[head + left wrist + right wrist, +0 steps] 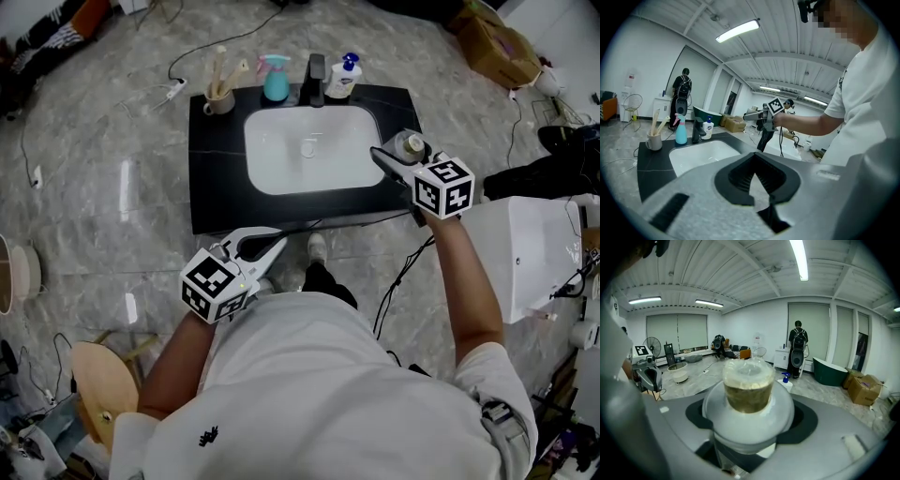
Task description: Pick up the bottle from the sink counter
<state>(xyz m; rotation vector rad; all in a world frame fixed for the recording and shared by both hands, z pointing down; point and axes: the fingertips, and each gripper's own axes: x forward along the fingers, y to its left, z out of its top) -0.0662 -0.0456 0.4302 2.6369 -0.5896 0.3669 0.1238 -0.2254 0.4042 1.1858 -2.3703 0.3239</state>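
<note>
1. Setting: a grey marbled floor (122, 178) carries a black bench (211, 187) with a white sink (309, 150) let into it. Along its back edge stand a cup (218, 97) holding pale sticks, a teal spray bottle (275, 79), a black tap (316, 80) and a pump bottle (344, 77).
2. Task's thing: the bottle (410, 145) is at the bench's right end, just beside the sink, inside your right hand-held gripper (398, 156).
3. Grip: the right jaws stand fairly wide and clamp the bottle from both sides, below its shoulder. They hold nothing else.
4. Axis: the bottle stands upright, so its long axis crosses the jaws roughly at a right angle. It lies straight ahead of the gripper, centred in the right gripper view.
5. Look: it has a clear, film-like cap over a brownish neck and a rounded, pale, translucent shoulder. The body and base are hidden behind the jaws.
6. Other hand: your left hand-held gripper (279, 242) has its jaw tips together and holds nothing. It hangs near the bench's front edge, well apart from the bottle, so the right hand is the nearer by far.
7. Judgement: the grasp looks complete. Because the base is hidden, you cannot tell whether it is clear of the bench. What likely remains is a straight lift that keeps the bottle upright.
</note>
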